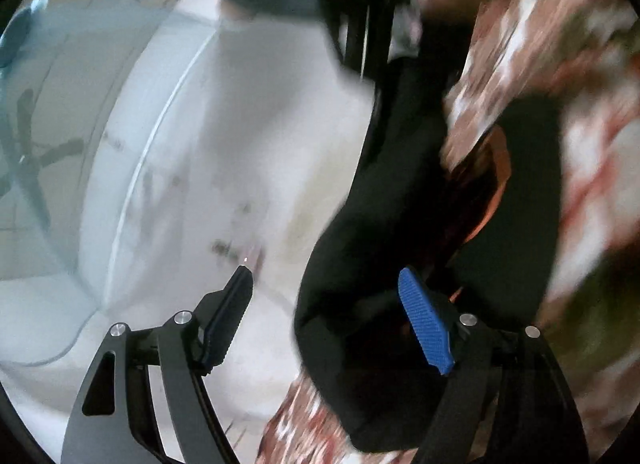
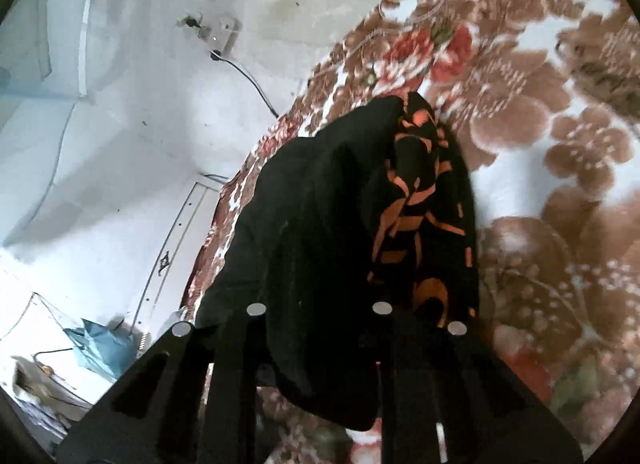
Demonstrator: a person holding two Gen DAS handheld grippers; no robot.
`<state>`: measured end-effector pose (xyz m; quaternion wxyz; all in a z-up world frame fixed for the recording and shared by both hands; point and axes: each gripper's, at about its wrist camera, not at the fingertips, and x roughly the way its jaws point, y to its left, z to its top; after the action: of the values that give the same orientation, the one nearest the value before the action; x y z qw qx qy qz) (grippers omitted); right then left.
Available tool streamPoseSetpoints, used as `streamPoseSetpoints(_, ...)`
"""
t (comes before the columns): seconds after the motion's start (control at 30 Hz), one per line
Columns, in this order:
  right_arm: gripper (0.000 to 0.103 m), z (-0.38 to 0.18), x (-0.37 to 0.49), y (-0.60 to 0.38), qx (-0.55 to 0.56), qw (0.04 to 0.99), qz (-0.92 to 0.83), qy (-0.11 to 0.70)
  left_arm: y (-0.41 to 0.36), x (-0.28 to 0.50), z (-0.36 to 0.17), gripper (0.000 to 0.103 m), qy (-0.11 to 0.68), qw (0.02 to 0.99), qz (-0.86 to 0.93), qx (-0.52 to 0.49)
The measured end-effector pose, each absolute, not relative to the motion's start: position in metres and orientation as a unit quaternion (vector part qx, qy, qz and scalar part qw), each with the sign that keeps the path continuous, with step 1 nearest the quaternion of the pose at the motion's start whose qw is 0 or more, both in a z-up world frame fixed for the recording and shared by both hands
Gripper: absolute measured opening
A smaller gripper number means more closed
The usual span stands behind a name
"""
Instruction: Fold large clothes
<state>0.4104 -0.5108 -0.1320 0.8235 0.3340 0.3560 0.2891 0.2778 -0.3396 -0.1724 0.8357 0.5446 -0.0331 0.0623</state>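
A large black garment [image 2: 320, 204] with orange markings [image 2: 416, 200] is lifted above a floral blanket [image 2: 540, 144]. It drapes over my right gripper [image 2: 320, 276], whose arms stand close together. The right fingertips are buried under the cloth, which bunches out from between them. In the left wrist view the same black garment [image 1: 400, 184] hangs at centre right, blurred. My left gripper [image 1: 332, 304] is open wide. Its blue pad [image 1: 424, 324] lies against the front of the cloth, and the other finger [image 1: 236, 304] stands free to the left.
The brown, red and white floral blanket [image 1: 560, 84] covers the right side of both views. White surfaces [image 2: 140, 124] fill the left, crossed by a black cable [image 2: 248, 76]. A blue object [image 2: 100, 348] lies at lower left. A dark chair base [image 1: 32, 160] shows far left.
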Motion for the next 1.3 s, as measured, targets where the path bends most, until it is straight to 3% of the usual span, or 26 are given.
streamPoseSetpoints(0.13,0.018,-0.112,0.387,-0.515,0.334,0.838,0.279,0.329,-0.341,0.299,-0.173,0.081,-0.006,0.835,0.069,0.546)
streamPoseSetpoints(0.3,0.018,-0.082,0.352,-0.524,0.325,0.858,0.275,0.288,-0.352,0.281,-0.154,0.070,0.041,0.837,0.020,0.545)
streamPoseSetpoints(0.43,0.019,-0.144,0.385,-0.538,0.313,0.850,0.206,0.370,-0.351,0.290,-0.155,0.071,0.117,0.845,-0.032,0.521)
streamPoseSetpoints(0.53,0.023,-0.187,0.408,-0.534,0.315,0.830,0.189,0.420,-0.349,0.290,-0.165,0.073,0.107,0.833,-0.043,0.540)
streamPoseSetpoints(0.57,0.029,-0.190,0.411,-0.530,0.302,0.831,0.189,0.427,-0.346,0.288,-0.161,0.075,0.108,0.841,-0.047,0.528)
streamPoseSetpoints(0.7,0.073,-0.186,0.412,-0.530,0.276,0.834,0.170,0.446,-0.321,0.281,-0.128,0.084,0.151,0.889,-0.092,0.423)
streamPoseSetpoints(0.77,0.079,-0.166,0.401,-0.538,0.268,0.850,0.157,0.425,-0.299,0.269,-0.095,0.086,0.160,0.915,-0.126,0.347)
streamPoseSetpoints(0.87,0.096,-0.127,0.378,-0.547,0.274,0.873,0.162,0.369,-0.268,0.271,-0.051,0.098,0.161,0.944,-0.155,0.241)
streamPoseSetpoints(1.07,0.098,-0.068,0.368,-0.534,0.272,0.908,0.102,0.301,-0.244,0.361,-0.029,0.098,0.245,0.945,-0.183,0.118)
streamPoseSetpoints(1.3,0.098,-0.114,0.465,-0.462,0.147,0.886,0.077,0.434,-0.232,0.446,-0.083,0.098,0.322,0.931,-0.152,0.081)
